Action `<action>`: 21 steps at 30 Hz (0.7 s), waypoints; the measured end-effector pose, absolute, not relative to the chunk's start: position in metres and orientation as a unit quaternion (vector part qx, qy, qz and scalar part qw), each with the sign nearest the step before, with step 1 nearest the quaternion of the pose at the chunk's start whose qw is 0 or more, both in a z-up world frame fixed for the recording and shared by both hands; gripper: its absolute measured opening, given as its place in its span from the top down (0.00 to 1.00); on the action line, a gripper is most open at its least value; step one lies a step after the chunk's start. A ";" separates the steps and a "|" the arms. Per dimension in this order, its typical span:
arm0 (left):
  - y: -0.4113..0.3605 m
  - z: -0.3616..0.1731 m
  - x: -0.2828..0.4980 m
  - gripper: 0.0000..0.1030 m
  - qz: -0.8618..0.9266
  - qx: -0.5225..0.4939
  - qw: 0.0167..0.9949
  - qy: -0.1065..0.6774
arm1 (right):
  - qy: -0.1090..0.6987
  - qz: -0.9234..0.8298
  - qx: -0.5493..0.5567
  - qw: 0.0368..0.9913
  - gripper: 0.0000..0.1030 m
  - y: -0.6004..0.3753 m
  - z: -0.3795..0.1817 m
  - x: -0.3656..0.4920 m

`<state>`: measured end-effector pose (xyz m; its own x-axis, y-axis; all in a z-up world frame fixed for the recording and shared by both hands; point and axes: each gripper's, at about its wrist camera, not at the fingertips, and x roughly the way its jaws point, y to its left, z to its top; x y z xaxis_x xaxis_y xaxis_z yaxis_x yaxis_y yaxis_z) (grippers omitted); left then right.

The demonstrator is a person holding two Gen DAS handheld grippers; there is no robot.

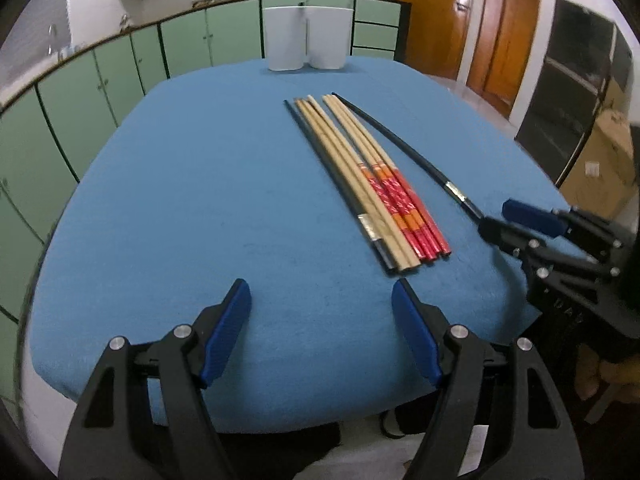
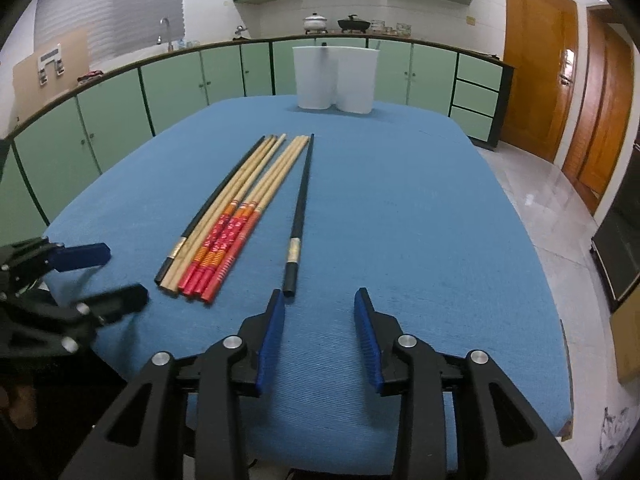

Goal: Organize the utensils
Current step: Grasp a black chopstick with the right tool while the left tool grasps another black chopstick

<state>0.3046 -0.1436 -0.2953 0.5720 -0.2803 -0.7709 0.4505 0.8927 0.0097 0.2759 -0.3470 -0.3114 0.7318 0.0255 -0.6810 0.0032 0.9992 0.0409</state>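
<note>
In the left wrist view, the left gripper (image 1: 321, 294) hovers over the near edge of a blue tablecloth (image 1: 180, 200), its blue-padded jaws spread wide with nothing between them. Just beyond its right fingertip lies a bundle of chopsticks (image 1: 370, 188): 1 black, several plain wooden, several with red and orange handles, side by side and touching. A single black chopstick (image 1: 400, 148) lies apart to the right, and the right gripper (image 1: 498, 218) sits at its near end, jaws parted. 2 white containers (image 1: 306, 38) stand touching at the far edge.

In the right wrist view, the right gripper (image 2: 320, 294) is open wide, empty, with the single black chopstick's (image 2: 300, 216) near end just ahead of its left fingertip. The bundle (image 2: 224, 232) lies to the left, and the left gripper (image 2: 116, 276) sits beside it, jaws apart. The white containers (image 2: 334, 78) stand across the cloth (image 2: 420, 220).
</note>
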 end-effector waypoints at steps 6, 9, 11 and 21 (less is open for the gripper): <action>-0.152 -0.296 0.316 0.25 -0.202 0.102 0.882 0.413 | 0.365 0.007 0.021 0.931 0.64 -0.348 -0.312 0.277; -0.151 -0.296 0.318 0.24 -0.194 0.098 0.883 0.415 | 0.365 0.008 0.022 0.931 0.63 -0.348 -0.313 0.276; -0.146 -0.296 0.320 0.24 -0.189 0.095 0.884 0.417 | 0.365 0.007 0.022 0.931 0.63 -0.348 -0.313 0.277; -0.134 -0.296 0.321 0.23 -0.182 0.088 0.886 0.417 | 0.363 0.007 0.011 0.932 0.62 -0.342 -0.313 0.279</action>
